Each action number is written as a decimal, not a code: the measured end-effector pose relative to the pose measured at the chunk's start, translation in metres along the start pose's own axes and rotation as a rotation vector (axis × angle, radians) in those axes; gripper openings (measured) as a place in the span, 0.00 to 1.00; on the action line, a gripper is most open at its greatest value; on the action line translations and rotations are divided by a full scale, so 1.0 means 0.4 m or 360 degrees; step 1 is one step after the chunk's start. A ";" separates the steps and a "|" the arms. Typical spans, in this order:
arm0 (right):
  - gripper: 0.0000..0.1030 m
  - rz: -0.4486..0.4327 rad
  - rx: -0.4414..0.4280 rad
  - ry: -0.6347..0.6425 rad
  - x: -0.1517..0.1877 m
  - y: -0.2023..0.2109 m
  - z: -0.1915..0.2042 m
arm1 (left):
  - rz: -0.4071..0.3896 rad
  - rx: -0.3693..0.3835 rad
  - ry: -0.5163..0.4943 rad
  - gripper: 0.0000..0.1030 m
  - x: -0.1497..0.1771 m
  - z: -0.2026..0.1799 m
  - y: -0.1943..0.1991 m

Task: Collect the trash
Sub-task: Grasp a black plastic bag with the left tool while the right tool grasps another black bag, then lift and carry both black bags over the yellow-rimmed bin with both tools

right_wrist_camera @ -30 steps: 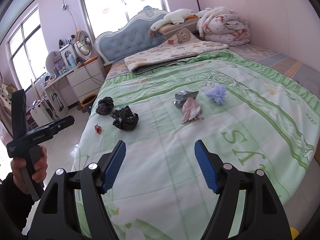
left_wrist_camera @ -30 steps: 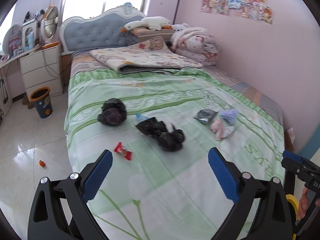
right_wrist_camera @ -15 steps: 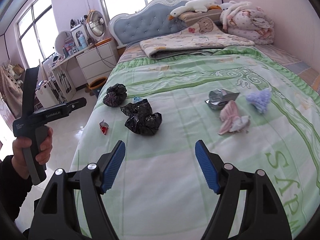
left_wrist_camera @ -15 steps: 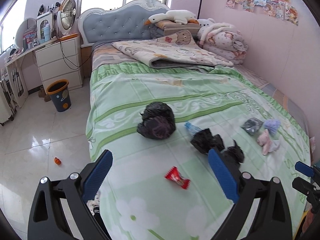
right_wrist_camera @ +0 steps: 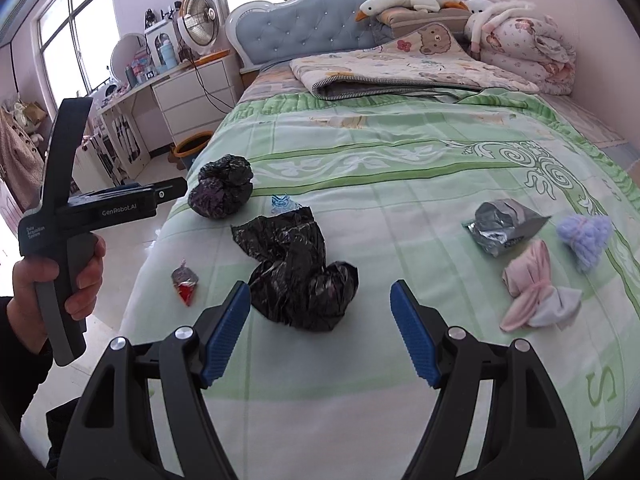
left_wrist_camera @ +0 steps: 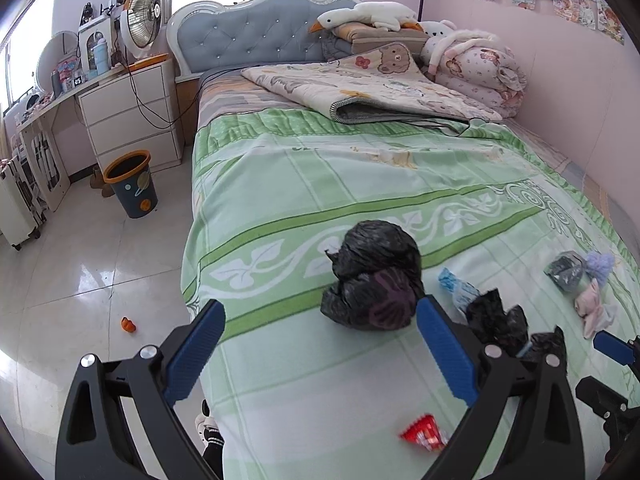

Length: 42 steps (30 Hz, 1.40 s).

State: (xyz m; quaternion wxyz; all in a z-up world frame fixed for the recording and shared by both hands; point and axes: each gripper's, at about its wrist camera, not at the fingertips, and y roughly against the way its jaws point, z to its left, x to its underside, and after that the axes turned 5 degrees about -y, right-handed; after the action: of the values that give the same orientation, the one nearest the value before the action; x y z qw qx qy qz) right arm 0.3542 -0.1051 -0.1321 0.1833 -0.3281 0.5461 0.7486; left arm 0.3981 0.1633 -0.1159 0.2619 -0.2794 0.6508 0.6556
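On the bed [left_wrist_camera: 360,184], the knotted black bag [left_wrist_camera: 374,280] is seen at about 1 o'clock just ahead of the spread, empty left hand-held gripper [left_wrist_camera: 320,344], the nearer one, while the spread right hand-held gripper [right_wrist_camera: 320,328] is faced by the crumpled black bag [right_wrist_camera: 298,272].

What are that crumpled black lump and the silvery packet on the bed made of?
The crumpled black lump looks like thin plastic film, probably a bin bag: glossy, with sharp creases. The silvery packet seems to be metallised foil wrapper: it shines grey and holds stiff folds. Neither is certain from here.
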 end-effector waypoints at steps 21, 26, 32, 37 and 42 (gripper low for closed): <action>0.63 0.0140 0.0052 0.0109 -0.060 -0.225 0.042 | 0.0025 0.0180 0.0009 0.88 -0.067 -0.028 -0.178; 0.46 0.0195 0.0010 0.0079 -0.062 -0.252 0.042 | 0.0048 0.0296 -0.0018 0.64 -0.074 -0.045 -0.194; 0.33 0.0161 0.0005 0.0080 -0.062 -0.250 0.045 | 0.0029 0.0334 -0.0102 0.35 -0.074 -0.080 -0.190; 0.32 0.0122 -0.0003 0.0066 -0.061 -0.230 0.043 | -0.0004 0.0345 -0.0031 0.33 -0.072 -0.063 -0.175; 0.31 0.0098 -0.0026 0.0041 -0.062 -0.195 0.037 | -0.0048 0.0372 0.0006 0.33 -0.072 -0.053 -0.132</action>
State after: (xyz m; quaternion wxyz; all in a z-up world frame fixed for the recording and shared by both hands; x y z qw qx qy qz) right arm 0.4169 -0.0630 -0.1664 0.1506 -0.3223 0.5521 0.7541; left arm 0.4564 0.1434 -0.1326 0.3013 -0.2580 0.7190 0.5707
